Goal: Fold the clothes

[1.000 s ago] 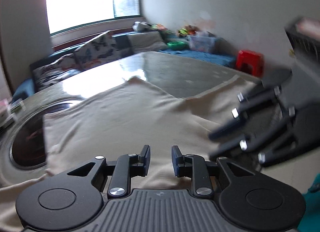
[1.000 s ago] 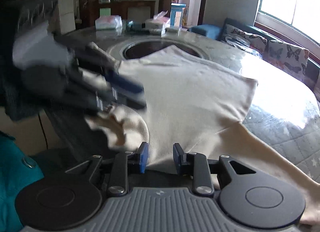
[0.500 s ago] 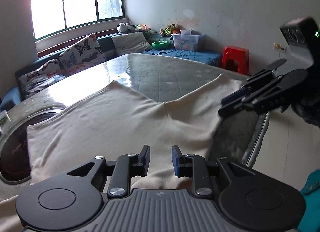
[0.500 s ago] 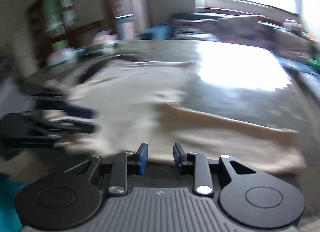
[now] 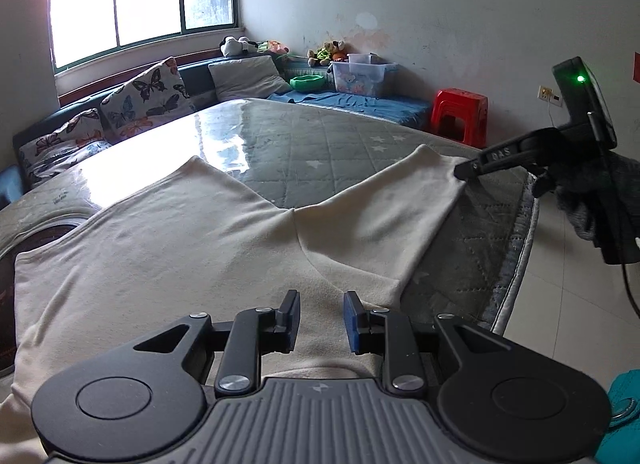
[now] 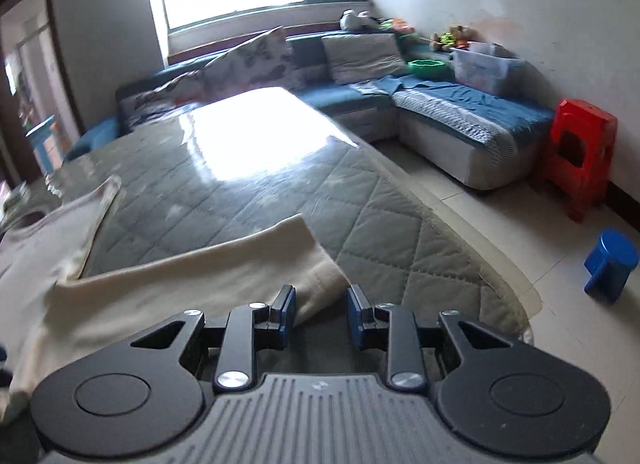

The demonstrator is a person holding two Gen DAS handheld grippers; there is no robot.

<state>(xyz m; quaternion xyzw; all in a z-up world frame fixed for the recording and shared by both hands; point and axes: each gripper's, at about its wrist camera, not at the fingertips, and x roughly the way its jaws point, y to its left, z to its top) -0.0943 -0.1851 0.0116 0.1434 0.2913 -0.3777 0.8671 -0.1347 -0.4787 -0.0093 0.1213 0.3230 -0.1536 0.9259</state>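
A cream long-sleeved shirt (image 5: 180, 240) lies spread flat on the grey quilted table cover (image 5: 320, 148). My left gripper (image 5: 321, 316) is open and empty, low over the shirt's near edge by the shoulder. One sleeve (image 5: 384, 208) stretches out to the right. In the left wrist view my right gripper (image 5: 464, 171) is at the cuff end of that sleeve. In the right wrist view my right gripper (image 6: 320, 314) is open, with the sleeve cuff (image 6: 316, 268) lying just in front of and between its fingers.
The table edge (image 5: 520, 248) runs close on the right, with tiled floor beyond. A red stool (image 6: 580, 156) and a blue stool (image 6: 610, 264) stand on the floor. A blue sofa (image 6: 440, 112) with cushions lines the far walls. A dark round opening (image 5: 24, 240) is at the table's left.
My right gripper has swung from the shirt's body out to the right, to the sleeve's cuff end. My left gripper has stayed over the shirt's near edge, open.
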